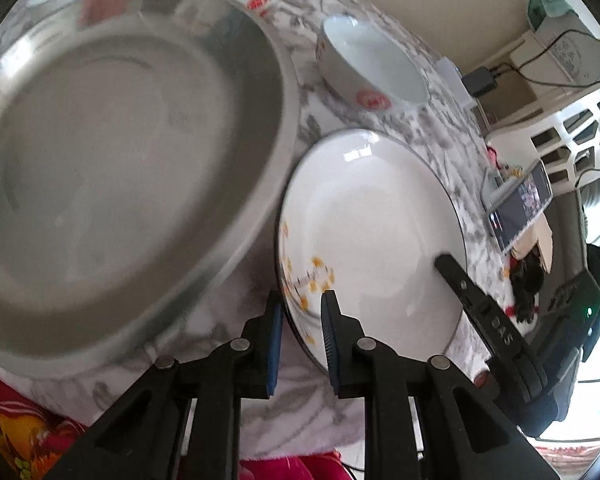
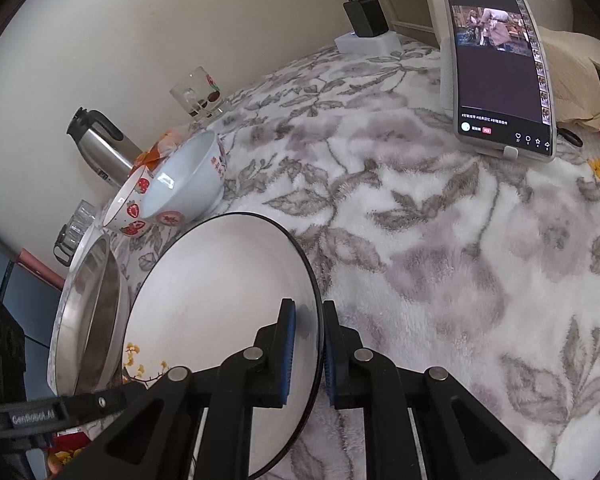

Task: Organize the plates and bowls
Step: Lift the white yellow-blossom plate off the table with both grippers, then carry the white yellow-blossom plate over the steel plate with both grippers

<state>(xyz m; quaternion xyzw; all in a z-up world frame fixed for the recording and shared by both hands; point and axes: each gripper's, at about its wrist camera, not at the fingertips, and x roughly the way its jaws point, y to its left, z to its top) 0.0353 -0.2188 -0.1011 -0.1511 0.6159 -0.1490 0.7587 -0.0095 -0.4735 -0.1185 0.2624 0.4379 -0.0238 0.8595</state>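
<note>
The right claw [image 2: 309, 350] is clamped on the right rim of the white plate [image 2: 220, 312], one pad on the plate's face and the other behind its dark edge. The left claw [image 1: 300, 336] grips the same plate [image 1: 372, 232] at the opposite, flower-painted rim, so the plate spans between the two claws and lies ahead of both. It rests over the flowered fleece blanket [image 2: 440, 260] that covers the worktop, and seems tipped up a little on the right side, though whether it has left the cloth I cannot tell.

The metal pan [image 1: 112, 152] sits just to the left of the plate, its rim close to the plate's left edge by the left claw. If the plate is meant to go into the pan, the move runs leftward, with the left claw leading. The white bowl [image 1: 374, 66] stands beyond the plate, apart from it, next to a strawberry-patterned bowl [image 2: 130, 208].
</note>
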